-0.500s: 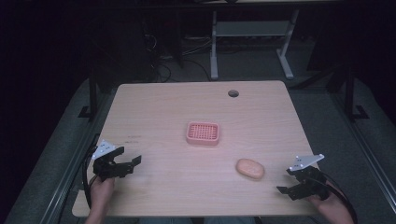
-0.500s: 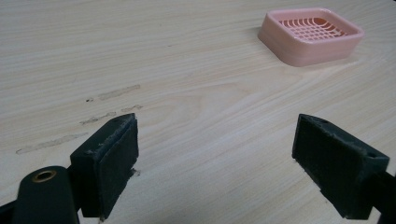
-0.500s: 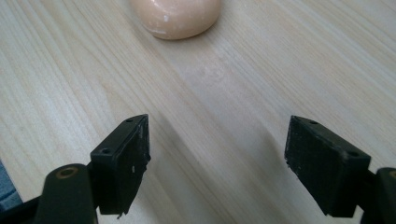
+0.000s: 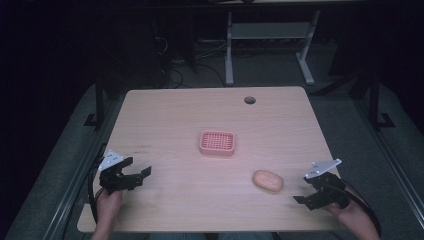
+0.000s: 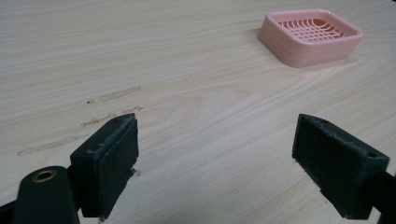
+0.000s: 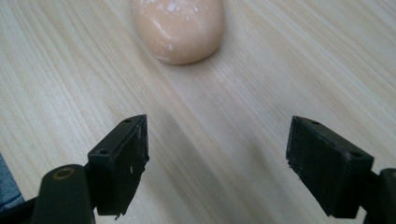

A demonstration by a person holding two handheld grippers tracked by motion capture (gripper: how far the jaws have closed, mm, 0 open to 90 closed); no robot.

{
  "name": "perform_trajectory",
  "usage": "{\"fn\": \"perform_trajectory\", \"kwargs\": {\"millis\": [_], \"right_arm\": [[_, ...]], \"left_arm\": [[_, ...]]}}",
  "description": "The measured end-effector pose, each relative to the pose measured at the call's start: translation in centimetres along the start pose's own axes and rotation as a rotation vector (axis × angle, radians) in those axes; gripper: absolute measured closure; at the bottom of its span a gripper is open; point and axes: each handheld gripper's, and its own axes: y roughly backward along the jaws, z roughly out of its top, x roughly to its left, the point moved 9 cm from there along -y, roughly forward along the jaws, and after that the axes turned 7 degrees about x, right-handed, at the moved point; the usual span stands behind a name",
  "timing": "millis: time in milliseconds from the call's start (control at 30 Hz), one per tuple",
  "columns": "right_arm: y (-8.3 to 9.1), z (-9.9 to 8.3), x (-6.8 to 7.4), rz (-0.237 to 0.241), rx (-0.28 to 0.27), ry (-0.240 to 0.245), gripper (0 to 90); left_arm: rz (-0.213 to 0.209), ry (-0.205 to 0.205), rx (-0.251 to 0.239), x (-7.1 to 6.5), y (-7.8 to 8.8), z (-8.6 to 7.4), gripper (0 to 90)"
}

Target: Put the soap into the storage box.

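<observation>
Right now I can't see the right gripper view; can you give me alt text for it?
A peach-coloured oval bar of soap lies on the pale wood-grain table, straight ahead of the right gripper and a little left of centre. The gripper's two black jaws stand wide apart near the bottom of the view, holding nothing, with bare table between them.

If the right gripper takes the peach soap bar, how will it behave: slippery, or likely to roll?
The soap bar looks rounded and smooth, so it may slip out from between the flat jaws if squeezed off-centre. It lies low on its broad side on the table, so a push would probably slide it, not roll it. It looks solid and probably stiff.
</observation>
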Motion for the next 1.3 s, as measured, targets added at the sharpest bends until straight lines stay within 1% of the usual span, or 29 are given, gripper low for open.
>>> {"fn": "perform_trajectory", "kwargs": {"millis": [300,467,700,800,933,1100,1300], "right_arm": [[-0.2,1.1,0.2,0.011,0.024,0.016,19.4],[-0.4,2.0,0.4,0.018,0.033,0.043,19.3],[-0.9,2.9,0.6,0.034,0.051,0.059,19.3],[-1.0,3.2,0.7,0.033,0.057,0.065,19.1],[-1.0,3.6,0.8,0.034,0.063,0.077,18.9],[-0.9,4.2,0.8,0.03,0.064,0.089,18.8],[-0.7,4.9,0.8,0.023,0.065,0.111,18.5]], "left_arm": [[-0.002,0.008,-0.007,-0.1,0.0,0.1,14.2],[-0.002,0.005,-0.005,-0.1,0.0,0.1,14.3],[0.004,0.006,-0.006,0.0,0.1,0.1,14.2],[0.002,0.007,-0.008,-0.1,0.0,0.1,14.2],[0.005,0.0,-0.001,-0.1,0.0,0.1,14.3],[0.009,0.01,-0.003,0.1,0.1,0.1,14.2],[0.013,0.007,-0.006,0.1,0.2,0.0,14.2]]}}
